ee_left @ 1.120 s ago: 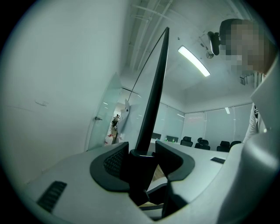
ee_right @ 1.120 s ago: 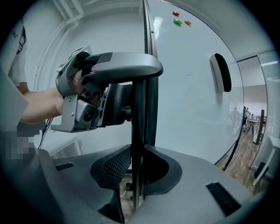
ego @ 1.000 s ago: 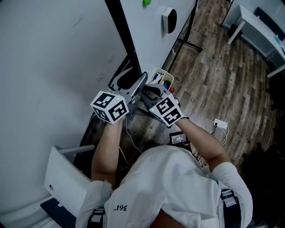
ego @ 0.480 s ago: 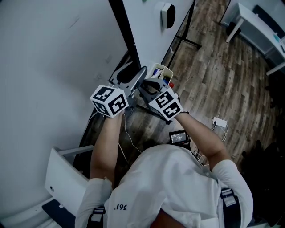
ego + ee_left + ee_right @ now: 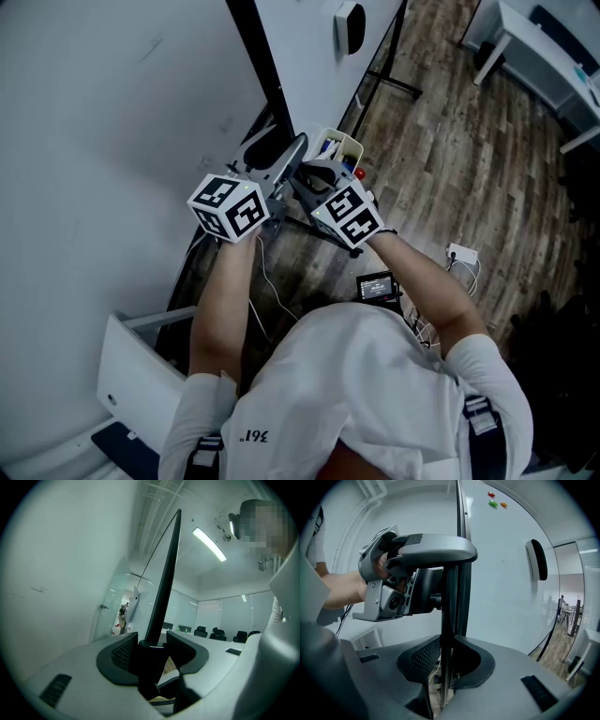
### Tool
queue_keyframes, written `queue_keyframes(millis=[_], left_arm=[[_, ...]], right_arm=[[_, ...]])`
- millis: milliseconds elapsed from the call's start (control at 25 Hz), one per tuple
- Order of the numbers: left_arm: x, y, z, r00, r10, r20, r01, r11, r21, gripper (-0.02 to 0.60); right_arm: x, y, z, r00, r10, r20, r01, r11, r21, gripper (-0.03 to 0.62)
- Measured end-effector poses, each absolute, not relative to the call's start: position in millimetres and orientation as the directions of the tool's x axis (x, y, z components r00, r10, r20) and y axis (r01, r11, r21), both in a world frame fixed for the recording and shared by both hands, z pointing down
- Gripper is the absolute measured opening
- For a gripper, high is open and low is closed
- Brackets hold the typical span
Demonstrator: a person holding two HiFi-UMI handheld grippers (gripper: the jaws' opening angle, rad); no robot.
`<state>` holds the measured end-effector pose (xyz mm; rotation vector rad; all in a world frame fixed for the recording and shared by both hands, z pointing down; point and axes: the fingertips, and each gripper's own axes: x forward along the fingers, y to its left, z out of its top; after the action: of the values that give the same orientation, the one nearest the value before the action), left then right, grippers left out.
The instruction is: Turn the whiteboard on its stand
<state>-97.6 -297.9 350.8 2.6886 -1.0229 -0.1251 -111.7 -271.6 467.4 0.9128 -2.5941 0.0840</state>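
The whiteboard stands on its black stand, and its black side frame runs down to both grippers. My left gripper is shut on that frame from the left. In the left gripper view the black frame sits pinched between the pads of the left gripper. My right gripper clamps the same edge just below, from the right. In the right gripper view the right gripper is closed on the thin edge. The left gripper grips higher up there.
A black eraser hangs on the board's face. A small white tray of markers sits by the stand's black legs. A white wall rises at the left, a white box lies low left, and white desks stand on the wooden floor at far right.
Both grippers, still clamped on the frame, have shifted a little further from the person. The eraser and the board's edge sit slightly higher in the head view.
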Motion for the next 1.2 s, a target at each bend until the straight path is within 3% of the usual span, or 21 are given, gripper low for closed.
queue_keyframes(millis=[1200], left_arm=[[-105, -294, 345, 0.709, -0.704, -0.037, -0.662, -0.683, 0.309, 0.195]], right_arm=[[-94, -261, 451, -0.669, -0.641, 0.377, -0.658, 0.746, 0.101, 0.107]])
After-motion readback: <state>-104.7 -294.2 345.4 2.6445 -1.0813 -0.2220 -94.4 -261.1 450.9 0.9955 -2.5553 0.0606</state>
